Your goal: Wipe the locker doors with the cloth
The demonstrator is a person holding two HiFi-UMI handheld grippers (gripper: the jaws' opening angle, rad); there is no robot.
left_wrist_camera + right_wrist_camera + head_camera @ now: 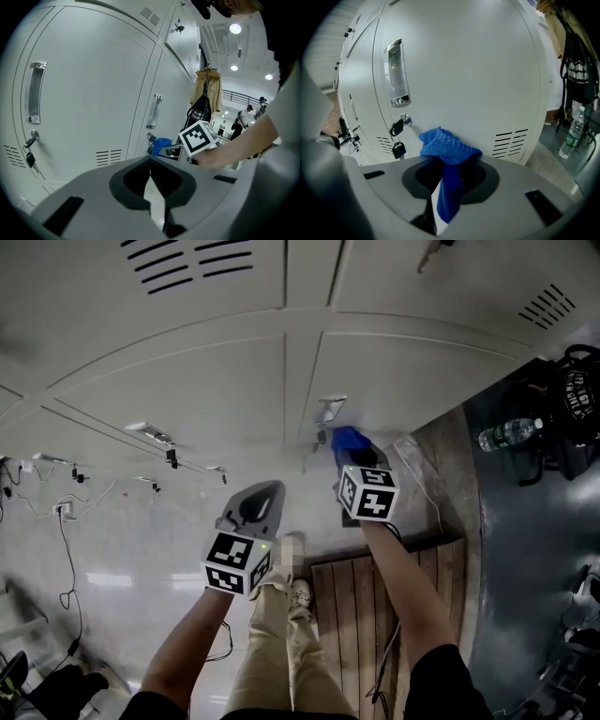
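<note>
**Cloth held at the door below the handle; right claw leads**

We find the right claw [449, 177] clenched on a blue microfibre cloth [447, 143]. One bunched end stands proud of the claw tips. The rest trails back between the jaws, so the cloth's long axis runs along the claw and points at the pale grey steel locker door [473, 65]. The bunch is the leading face.

We take the door's chrome recessed handle [396, 72] as our reference. In the right gripper view the cloth lies below the handle and to its right, just beside the dark key fob [398, 150] that hangs under it. The door panel is straight ahead of the claw. The cloth is close to the panel, but we cannot confirm contact from any view.

The left claw [150, 164] is clenched with nothing in it. It is held farther back from the handle than the right claw, and to the handle's left in the head view.

In our judgement the wipe falls to the right claw alone. The move turns on pressing the bunch forward onto the panel, then sweeping away from the handle and key fob so that neither snags the cloth.
</note>
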